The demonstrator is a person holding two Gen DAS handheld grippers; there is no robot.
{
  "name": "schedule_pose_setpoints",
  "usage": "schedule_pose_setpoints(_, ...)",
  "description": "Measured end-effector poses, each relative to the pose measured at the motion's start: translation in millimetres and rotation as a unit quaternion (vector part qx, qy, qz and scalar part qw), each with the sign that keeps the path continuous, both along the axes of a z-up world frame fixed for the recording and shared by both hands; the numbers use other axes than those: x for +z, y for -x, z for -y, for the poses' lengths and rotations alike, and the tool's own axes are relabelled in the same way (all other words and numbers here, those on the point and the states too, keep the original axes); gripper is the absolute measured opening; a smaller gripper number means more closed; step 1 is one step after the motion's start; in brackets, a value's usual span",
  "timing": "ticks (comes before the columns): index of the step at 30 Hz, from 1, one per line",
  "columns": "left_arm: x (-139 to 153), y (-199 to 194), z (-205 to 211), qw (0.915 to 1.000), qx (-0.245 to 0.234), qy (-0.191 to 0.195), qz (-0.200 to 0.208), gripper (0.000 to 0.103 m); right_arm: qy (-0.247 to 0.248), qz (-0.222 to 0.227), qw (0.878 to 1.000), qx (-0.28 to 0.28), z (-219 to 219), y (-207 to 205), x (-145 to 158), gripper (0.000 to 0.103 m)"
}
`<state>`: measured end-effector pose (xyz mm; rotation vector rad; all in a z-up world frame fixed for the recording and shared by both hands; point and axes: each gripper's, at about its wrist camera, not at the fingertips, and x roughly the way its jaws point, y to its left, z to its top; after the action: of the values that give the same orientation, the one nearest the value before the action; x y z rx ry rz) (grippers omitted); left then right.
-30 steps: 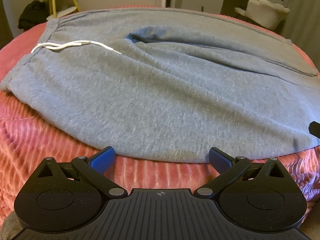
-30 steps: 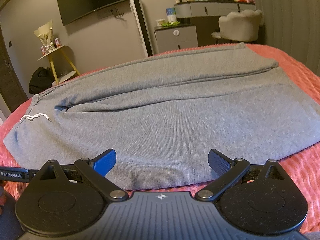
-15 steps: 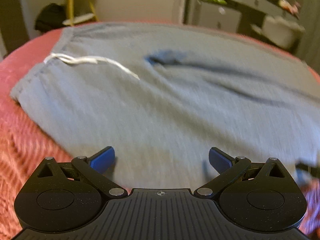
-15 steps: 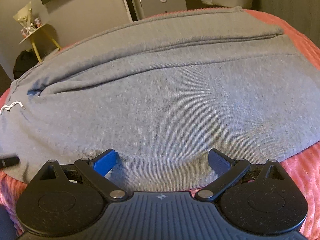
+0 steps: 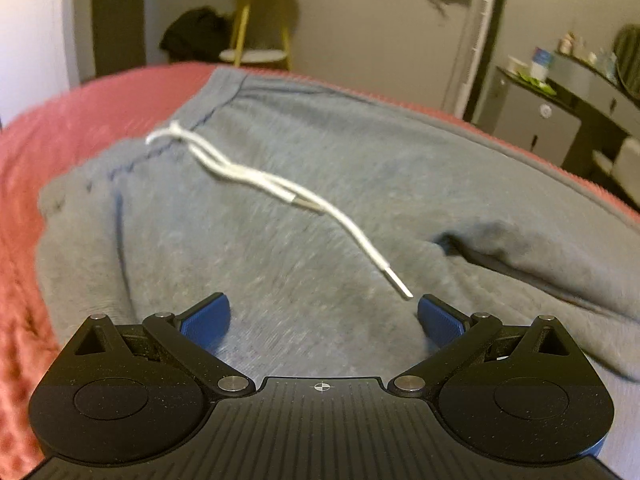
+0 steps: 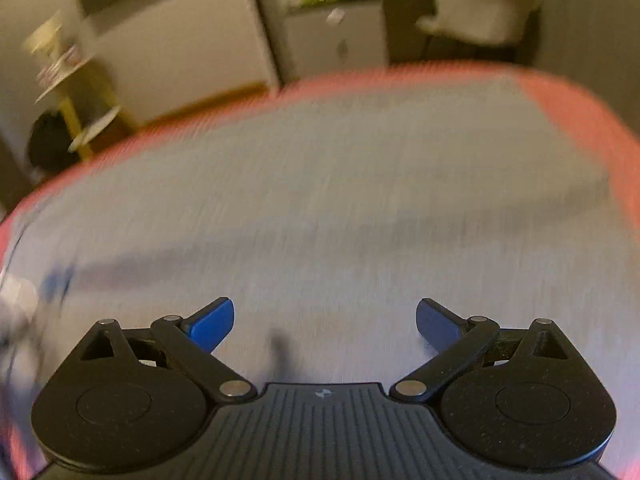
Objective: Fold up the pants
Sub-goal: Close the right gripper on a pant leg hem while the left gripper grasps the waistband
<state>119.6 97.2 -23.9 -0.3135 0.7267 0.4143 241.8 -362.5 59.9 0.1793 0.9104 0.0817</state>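
Note:
Grey sweatpants [image 5: 360, 184] lie spread flat on a pink ribbed bedcover [image 5: 92, 108]. Their waistband runs along the left, and a white drawstring [image 5: 280, 188] trails from it toward my left gripper [image 5: 323, 318]. That gripper hovers over the hip area, open, with nothing between its blue pads [image 5: 206, 318]. A fold at the crotch shows at the right. In the right wrist view the pants [image 6: 340, 208] are blurred by motion. My right gripper [image 6: 324, 320] is over the legs, open and empty.
Past the bed's far edge stand a yellow side table [image 5: 256, 28] with a dark bag [image 5: 192, 36] beside it, a grey cabinet [image 5: 528, 116] and a white upholstered chair [image 6: 484, 8]. The pink cover [image 6: 580, 112] rims the pants on the right.
Both grippers have moved forward from the near edge of the pants to over the fabric. The left has swung toward the waistband and drawstring. Both stay open.

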Motion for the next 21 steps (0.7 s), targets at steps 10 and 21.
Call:
schedule_pose_setpoints(10,-22.5,-0.5,8.3,0.9973,-0.018,-0.064,0.032,0.103,-0.077,-0.035,0.954,-0.286,61.6,-250.6,-47.8,0.062)
schedule_pose_setpoints(21,-26.7,-1.1,2.4,0.9974,-0.020,-0.052,0.047,0.103,-0.004,-0.032,0.953,-0.302,78.6,-268.1,-66.7,0.007)
